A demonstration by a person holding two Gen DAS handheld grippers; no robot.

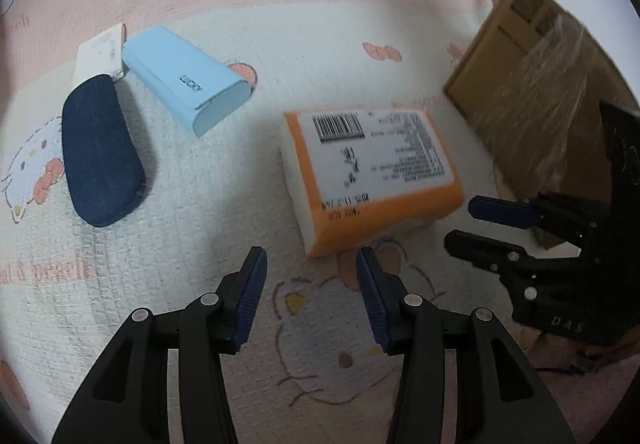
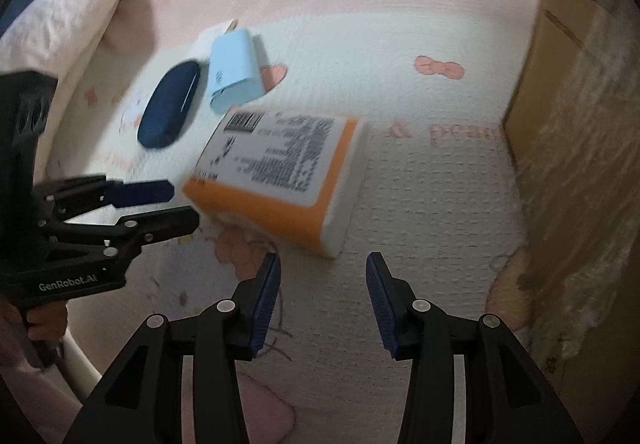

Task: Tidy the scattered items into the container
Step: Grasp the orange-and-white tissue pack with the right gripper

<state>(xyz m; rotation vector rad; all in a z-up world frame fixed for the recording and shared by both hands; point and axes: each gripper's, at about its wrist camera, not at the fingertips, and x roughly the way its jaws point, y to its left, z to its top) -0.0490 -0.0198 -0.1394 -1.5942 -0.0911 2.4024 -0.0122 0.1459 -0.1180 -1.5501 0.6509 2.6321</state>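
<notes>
So both grippers are hovering over a pink-and-white cartoon blanket [image 1: 200, 228], angled down at it, and neither has anything in it. The left gripper [image 1: 311, 296] has its jaws spread apart with only blanket showing between the blue pads. Same deal with the right gripper [image 2: 323, 300]: jaws apart, nothing between them.

The closest item is the orange-and-white tissue pack [image 1: 372, 176], lying flat with its barcode label facing up. In the left wrist view its near corner sits just ahead of the fingertips, a bit toward the right finger, not touching. In the right wrist view the tissue pack [image 2: 280, 180] is just ahead and to the left of the fingertips, with the left gripper [image 2: 168, 208] poking in from the left side right by the pack's orange edge.

Further off on the blanket there's a dark blue glasses case [image 1: 102, 152], a light blue case [image 1: 184, 78] just beside it, and a small white box [image 1: 100, 54] behind those two, apparently touching both.

The container, a cardboard box [image 1: 532, 84] with plastic film over part of it, stands at the right, near the tissue pack but apart from it. The right gripper [image 1: 480, 222] shows in front of it in the left wrist view.
</notes>
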